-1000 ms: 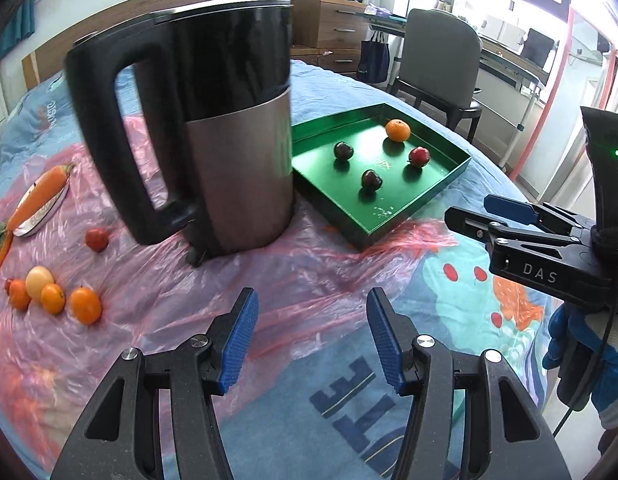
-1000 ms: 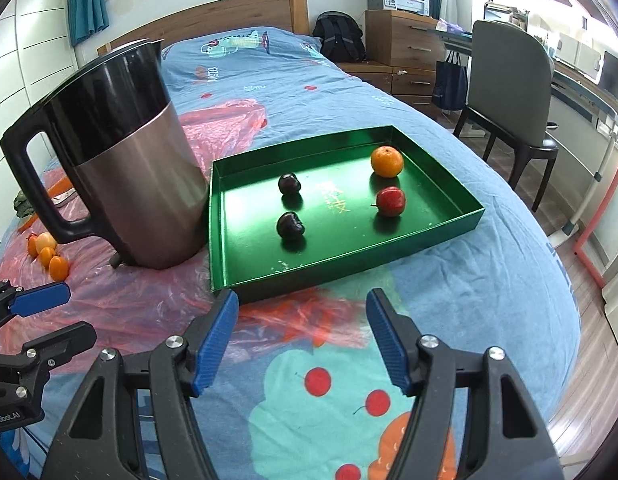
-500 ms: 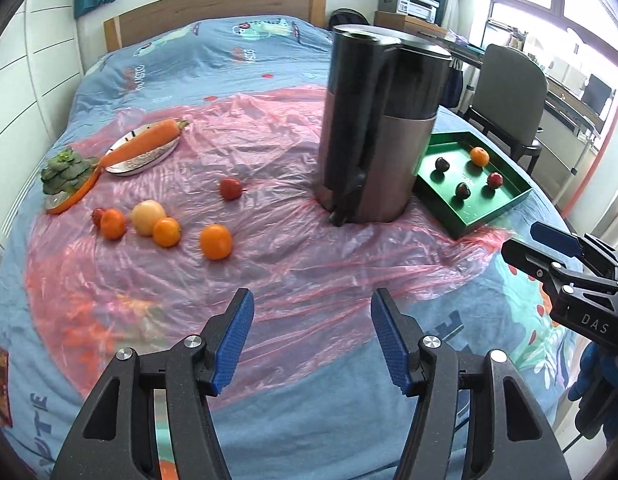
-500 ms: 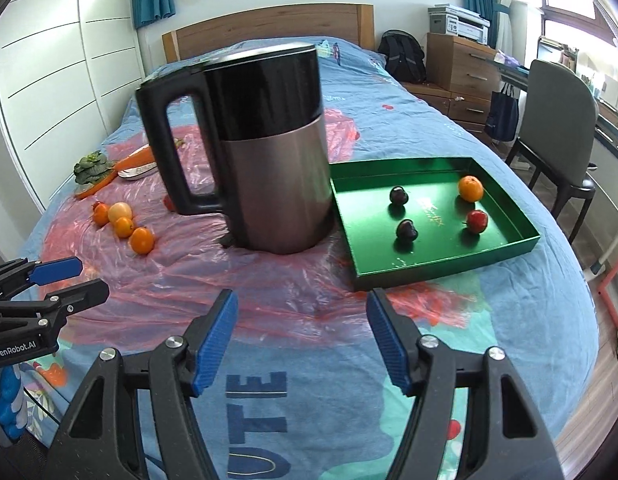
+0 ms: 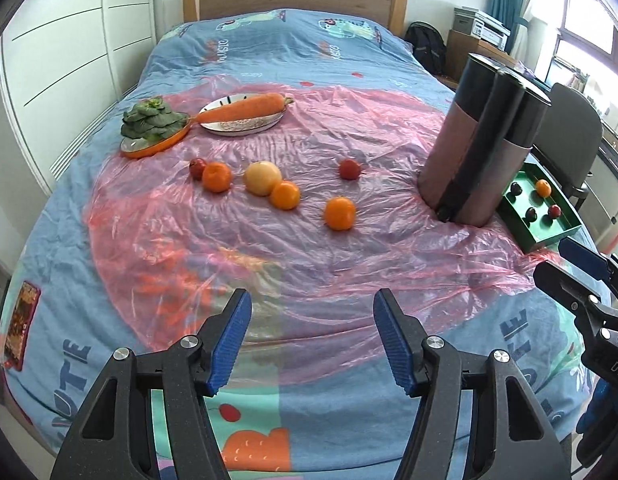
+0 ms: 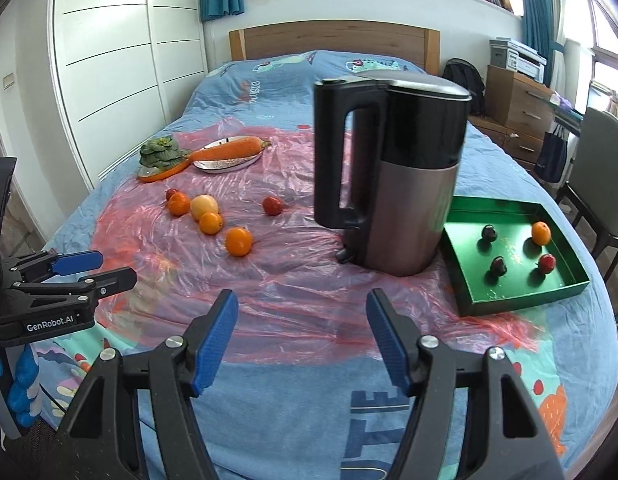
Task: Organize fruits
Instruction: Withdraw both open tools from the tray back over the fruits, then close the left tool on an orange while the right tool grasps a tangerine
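Claws are both hanging spread and empty: left claw point(image 5: 312, 340) has just been opening wider, right claw point(image 6: 302, 338) beside it. We are judging the nearest orange point(image 5: 340, 213) ahead on the bed's pink sheet point(image 5: 269, 248), left hand nearer; green tray point(image 6: 509, 300) lying right, beyond the kettle point(image 6: 393, 172).

The electric kettle point(image 5: 483, 144) stands on pink plastic sheeting point(image 5: 309, 240) spread over the bed. Left of the kettle lie three oranges point(image 5: 340, 213), a pale yellow fruit point(image 5: 263, 177) and two small red fruits point(image 5: 350, 169). Right of the kettle, a green tray point(image 5: 549, 236) holds four small fruits. The left gripper point(image 5: 312, 340), nearer the camera than the kettle, has just been opening, with nothing between its blue pads point(image 5: 228, 344).
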Available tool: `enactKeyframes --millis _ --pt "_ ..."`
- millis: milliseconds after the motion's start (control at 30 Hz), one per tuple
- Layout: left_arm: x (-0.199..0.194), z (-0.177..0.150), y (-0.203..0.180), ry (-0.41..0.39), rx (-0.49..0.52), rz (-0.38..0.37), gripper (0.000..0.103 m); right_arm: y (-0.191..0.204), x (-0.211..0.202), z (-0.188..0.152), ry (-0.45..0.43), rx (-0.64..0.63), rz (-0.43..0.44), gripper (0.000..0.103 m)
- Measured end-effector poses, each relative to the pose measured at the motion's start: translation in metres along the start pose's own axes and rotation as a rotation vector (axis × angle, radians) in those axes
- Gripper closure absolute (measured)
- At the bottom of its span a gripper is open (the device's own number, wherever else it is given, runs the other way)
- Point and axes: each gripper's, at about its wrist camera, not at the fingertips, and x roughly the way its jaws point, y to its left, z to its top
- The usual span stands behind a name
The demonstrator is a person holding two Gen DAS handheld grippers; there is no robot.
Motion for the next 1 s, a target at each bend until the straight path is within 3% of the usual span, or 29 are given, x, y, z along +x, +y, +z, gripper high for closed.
enactKeyframes --millis 333,700,1000 --pt "0.050 0.021 0.054 0.063 -0.162 -0.009 0.045 0.044 0.076 0.007 0.067 -0.060 0.138 0.000" --pt "0.133 0.084 0.055 0.125 -0.321 -0.050 0.046 0.049 0.169 0.025 0.129 -0.071 0.220 0.000" --pt "0.187 0.101 0.047 0.174 -0.325 -0.016 0.046 0.043 0.218 0.039 0.163 -0.019 0.258 0.000"
